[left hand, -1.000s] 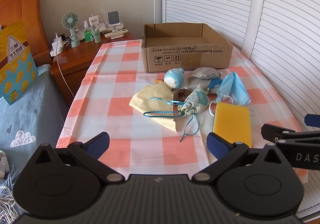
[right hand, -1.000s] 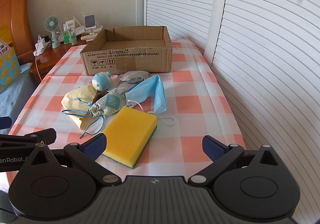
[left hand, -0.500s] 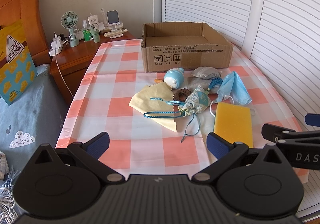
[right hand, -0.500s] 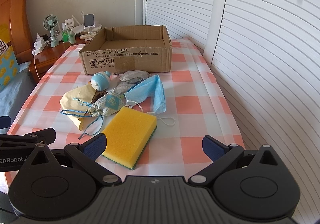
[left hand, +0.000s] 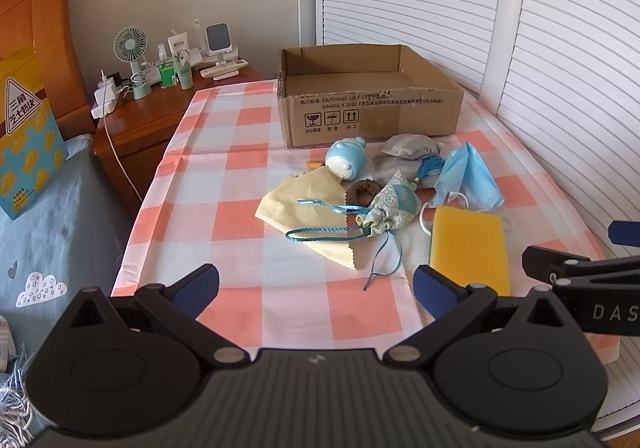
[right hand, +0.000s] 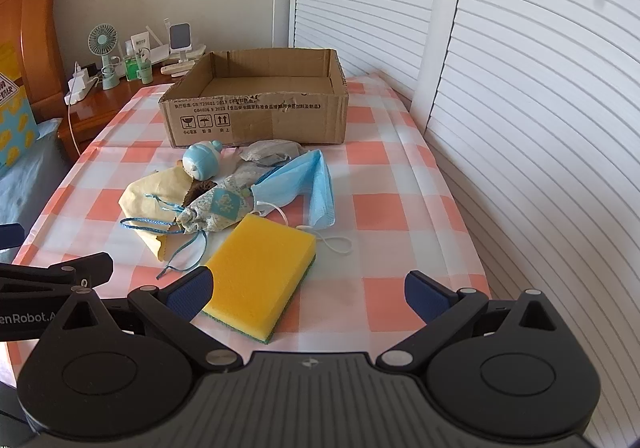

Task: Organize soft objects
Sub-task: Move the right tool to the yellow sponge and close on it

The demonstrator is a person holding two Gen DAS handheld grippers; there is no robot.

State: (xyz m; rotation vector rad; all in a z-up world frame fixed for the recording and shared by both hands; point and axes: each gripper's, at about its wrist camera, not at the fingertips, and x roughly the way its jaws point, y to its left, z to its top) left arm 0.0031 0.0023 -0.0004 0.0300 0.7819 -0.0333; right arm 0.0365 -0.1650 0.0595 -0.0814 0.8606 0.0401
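Note:
A pile of soft things lies mid-table: a yellow sponge (right hand: 260,272) nearest me, a blue face mask (right hand: 308,183), a patterned drawstring pouch (right hand: 218,209), a yellow cloth (left hand: 308,207), a blue plush toy (left hand: 346,163), a brown hair tie (left hand: 362,191) and a grey pouch (left hand: 408,147). An open cardboard box (left hand: 368,103) stands behind them. My left gripper (left hand: 316,288) is open and empty near the table's front edge. My right gripper (right hand: 308,292) is open and empty, its left finger just before the sponge.
The table wears a pink-and-white checked cloth (left hand: 208,207). A wooden nightstand (left hand: 152,115) with a fan and bottles stands at the back left, beside a bed (left hand: 48,240). White louvred doors (right hand: 540,87) run along the right.
Both grippers have drifted slightly; the sponge sits a little nearer the right gripper's left finger. Nothing on the table has moved.

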